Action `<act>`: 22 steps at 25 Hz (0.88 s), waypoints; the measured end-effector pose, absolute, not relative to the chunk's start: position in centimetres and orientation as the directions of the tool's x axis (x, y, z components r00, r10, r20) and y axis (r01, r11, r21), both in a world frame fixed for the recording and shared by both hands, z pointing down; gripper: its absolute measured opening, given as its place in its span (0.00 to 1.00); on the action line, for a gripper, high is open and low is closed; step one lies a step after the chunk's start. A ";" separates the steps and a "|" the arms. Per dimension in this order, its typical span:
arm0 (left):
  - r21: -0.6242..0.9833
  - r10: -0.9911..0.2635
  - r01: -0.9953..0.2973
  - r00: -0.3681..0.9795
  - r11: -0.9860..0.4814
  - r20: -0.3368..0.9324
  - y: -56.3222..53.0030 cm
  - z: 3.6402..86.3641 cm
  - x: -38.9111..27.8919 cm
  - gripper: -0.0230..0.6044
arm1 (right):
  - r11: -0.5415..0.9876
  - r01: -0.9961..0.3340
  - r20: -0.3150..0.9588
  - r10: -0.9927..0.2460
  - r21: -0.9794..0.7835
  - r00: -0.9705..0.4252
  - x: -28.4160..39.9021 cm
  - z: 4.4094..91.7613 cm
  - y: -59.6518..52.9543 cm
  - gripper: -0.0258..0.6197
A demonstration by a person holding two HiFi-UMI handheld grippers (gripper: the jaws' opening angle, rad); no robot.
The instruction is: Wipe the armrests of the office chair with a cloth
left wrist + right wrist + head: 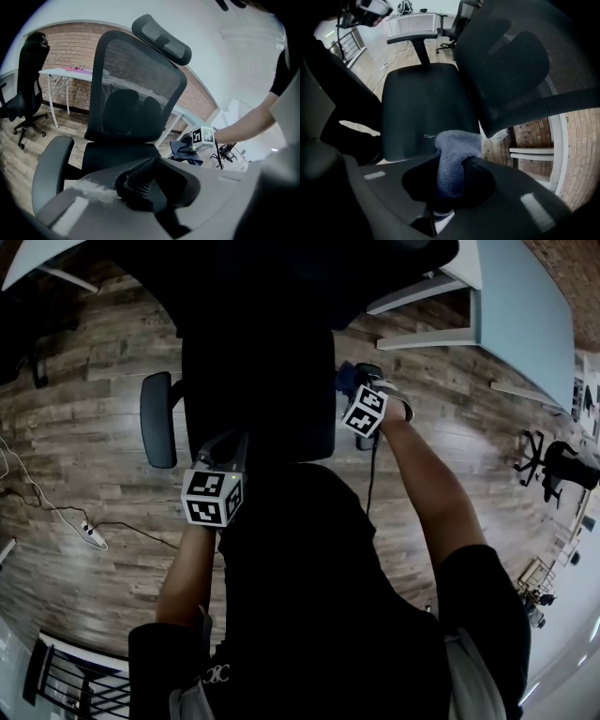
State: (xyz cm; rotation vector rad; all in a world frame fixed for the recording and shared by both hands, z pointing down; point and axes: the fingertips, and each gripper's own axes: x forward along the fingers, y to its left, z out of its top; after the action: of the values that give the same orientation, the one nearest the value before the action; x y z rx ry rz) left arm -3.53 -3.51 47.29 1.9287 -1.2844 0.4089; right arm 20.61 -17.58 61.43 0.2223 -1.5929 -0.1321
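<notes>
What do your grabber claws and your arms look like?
The left claw and right claw are black and ribbed, set in dark grey bodies. Each carries a cube with black-and-white square markers. The person wears black short sleeves.

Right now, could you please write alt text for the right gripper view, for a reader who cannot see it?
The right gripper grips a blue cloth between its jaws. Beyond it are a black office chair's seat and, at right, its mesh backrest.
</notes>
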 end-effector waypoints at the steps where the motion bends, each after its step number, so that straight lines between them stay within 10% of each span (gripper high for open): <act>1: 0.422 -0.632 -0.885 0.442 -0.194 0.637 -3.4 47.6 -3.6 0.04 | 0.971 -0.063 0.972 -0.232 0.230 -0.026 20.3 61.4 -18.6 0.13; 22: 0.349 -0.597 -0.913 0.403 -0.211 0.694 -2.1 46.2 7.1 0.04 | 0.895 -0.397 0.914 -0.318 0.203 -0.251 20.9 60.4 -28.5 0.13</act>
State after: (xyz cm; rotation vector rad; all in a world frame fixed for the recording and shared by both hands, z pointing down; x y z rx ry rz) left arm 7.09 -2.06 46.22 1.9175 -1.2901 0.5402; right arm 20.91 -28.46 60.39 0.5313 -1.8554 0.0813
